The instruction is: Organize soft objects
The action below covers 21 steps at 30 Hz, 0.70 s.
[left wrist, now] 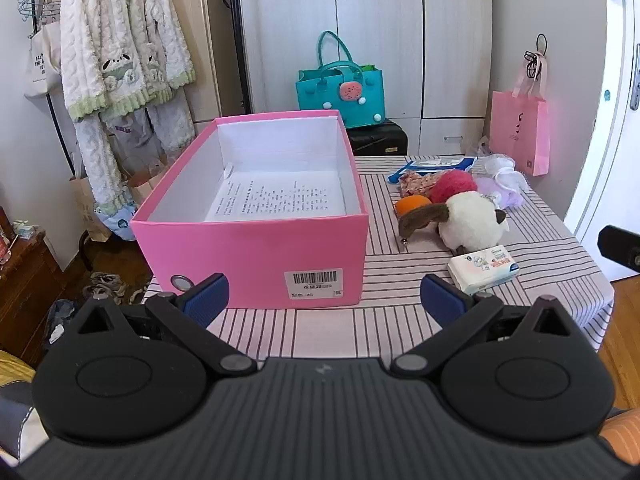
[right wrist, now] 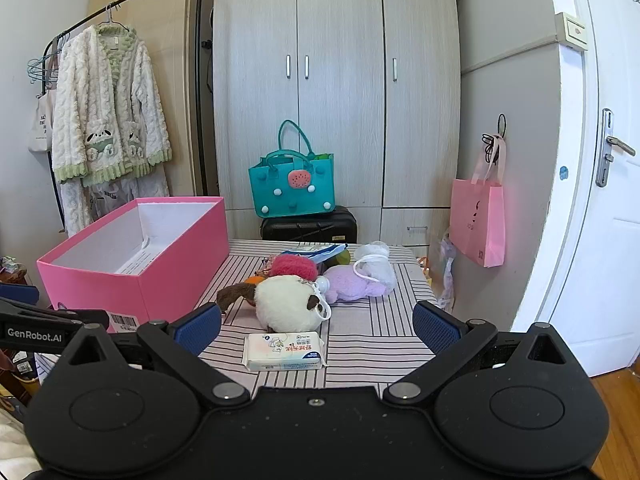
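Both the left gripper [left wrist: 324, 300] and right gripper [right wrist: 316, 326] were spread apart and empty. The soft toys [right wrist: 288, 302] lay piled at frame centre, right of the pink box [right wrist: 132, 256]. Grabbing the white toy's keyring might drag neighbouring toys off the table [right wrist: 376, 344].

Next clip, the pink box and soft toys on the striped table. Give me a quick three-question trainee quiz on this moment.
1. True or false: the pink box already holds a soft toy.
2. Which item lies nearest the right gripper? A) tissue pack B) purple plush C) red fluffy ball
3. Fill in: both the right gripper and the left gripper are ____.

Key: 1 false, only a printed sheet lies inside; 2 A; 3 open, holding nothing.
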### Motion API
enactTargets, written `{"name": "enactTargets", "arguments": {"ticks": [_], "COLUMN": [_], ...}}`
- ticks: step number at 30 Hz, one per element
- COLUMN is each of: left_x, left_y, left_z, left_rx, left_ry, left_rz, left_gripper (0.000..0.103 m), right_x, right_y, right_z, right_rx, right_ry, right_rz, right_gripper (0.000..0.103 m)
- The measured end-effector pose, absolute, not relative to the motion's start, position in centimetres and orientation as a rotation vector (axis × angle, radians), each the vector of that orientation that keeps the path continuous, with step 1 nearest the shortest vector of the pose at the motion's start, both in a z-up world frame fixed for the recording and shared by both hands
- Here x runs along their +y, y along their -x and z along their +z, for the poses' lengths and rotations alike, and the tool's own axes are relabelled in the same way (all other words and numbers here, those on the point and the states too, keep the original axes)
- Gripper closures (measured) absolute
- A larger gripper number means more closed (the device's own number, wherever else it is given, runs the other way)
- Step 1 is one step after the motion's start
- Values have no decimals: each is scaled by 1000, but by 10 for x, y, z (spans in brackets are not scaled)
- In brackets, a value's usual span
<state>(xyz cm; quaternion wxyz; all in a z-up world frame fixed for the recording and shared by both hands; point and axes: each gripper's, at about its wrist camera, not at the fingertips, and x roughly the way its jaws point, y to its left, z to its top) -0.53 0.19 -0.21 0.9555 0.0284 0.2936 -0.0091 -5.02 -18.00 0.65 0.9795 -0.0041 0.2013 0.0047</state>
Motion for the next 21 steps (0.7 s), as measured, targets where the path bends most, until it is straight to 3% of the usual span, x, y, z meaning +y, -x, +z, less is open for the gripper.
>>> {"name": "enactTargets", "arguments": {"ticks": [21], "left_x": [-2], "left_y": [7], "left_z": [3], "left_rx": [618], "left_ry": [-36], "left_rz": [-61], "left_gripper": [0], "right_x": [-197], "right_y": [45], "right_z": [24], "right_rx": [412], "right_ry": [-13], "right_rz": [60], "right_gripper": [0]}}
